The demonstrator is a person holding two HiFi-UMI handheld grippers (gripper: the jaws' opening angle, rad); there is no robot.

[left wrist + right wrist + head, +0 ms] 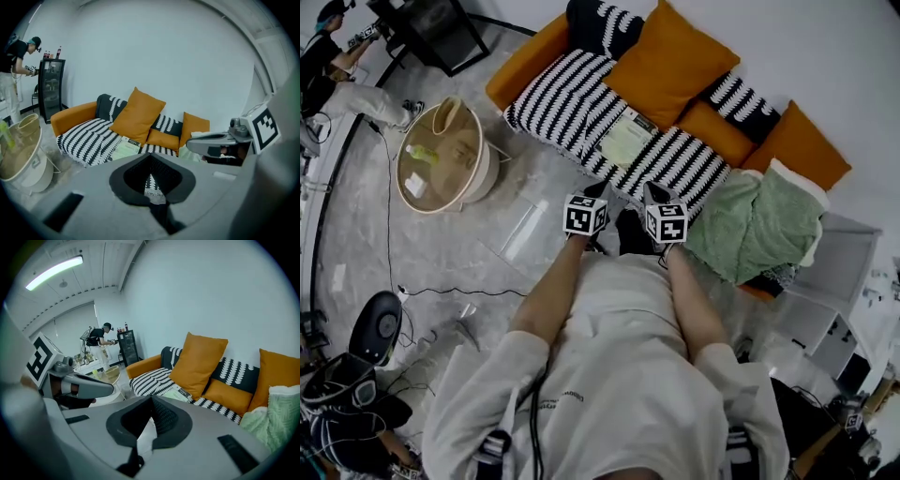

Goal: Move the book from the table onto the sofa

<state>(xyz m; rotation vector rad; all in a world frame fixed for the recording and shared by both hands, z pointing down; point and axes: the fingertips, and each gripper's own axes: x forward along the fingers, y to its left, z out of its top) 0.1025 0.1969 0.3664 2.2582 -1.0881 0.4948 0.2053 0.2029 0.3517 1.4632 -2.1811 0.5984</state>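
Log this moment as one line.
book: flat on striped blanket on sofa | left gripper: shut, empty | right gripper: shut, empty | both clear of book

An orange sofa stands against a plain white wall. A black-and-white striped throw covers its seat. Orange cushions lean on its back, and a green blanket lies heaped at its right end in the head view. Left of the sofa a round table stands on the grey marbled floor, where thin cables trail. Beyond the sofa's left arm a black cabinet stands by the wall. A white shelf unit sits near the sofa's right end. A long tube light glows on the ceiling.
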